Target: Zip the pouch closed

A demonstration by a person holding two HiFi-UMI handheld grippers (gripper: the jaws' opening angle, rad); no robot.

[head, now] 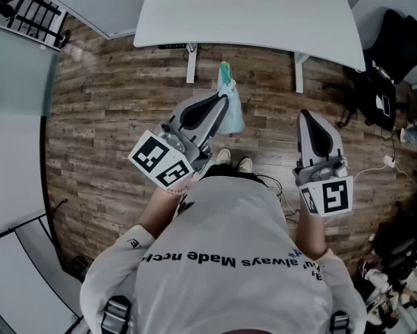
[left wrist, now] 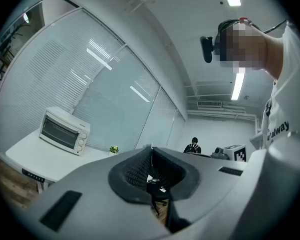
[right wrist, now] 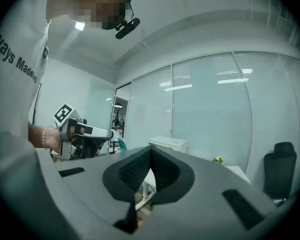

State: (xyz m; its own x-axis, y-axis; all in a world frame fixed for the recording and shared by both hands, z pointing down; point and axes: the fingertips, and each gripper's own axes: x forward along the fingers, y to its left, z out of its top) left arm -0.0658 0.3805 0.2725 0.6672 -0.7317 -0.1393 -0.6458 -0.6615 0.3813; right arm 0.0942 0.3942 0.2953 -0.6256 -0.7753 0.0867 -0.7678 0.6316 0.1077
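pouch (head: 232,120), pale blue with a green end, hangs from the tip of my left gripper (head: 224,96). its 2 jaws are clenched on the pouch's upper part. it dangles in the air over the wood floor (head: 111,117), short of the white table (head: 264,19).

my right gripper (head: 314,120) is held level, well apart from it, jaws pressed together on nothing. i judge the zipping is not yet begun, and the slider is too small to find.

to do it well, i should bring the right jaws across, part them, nip the zip pull and draw it along the teeth. the left should hold the fabric taut against that pull. resting the pouch on the table first would steady it.

the white shirt (head: 222,256) reads "always made" in dark print, the rest cut off. farther off, the toaster oven (left wrist: 64,130) shows no brand i can read.
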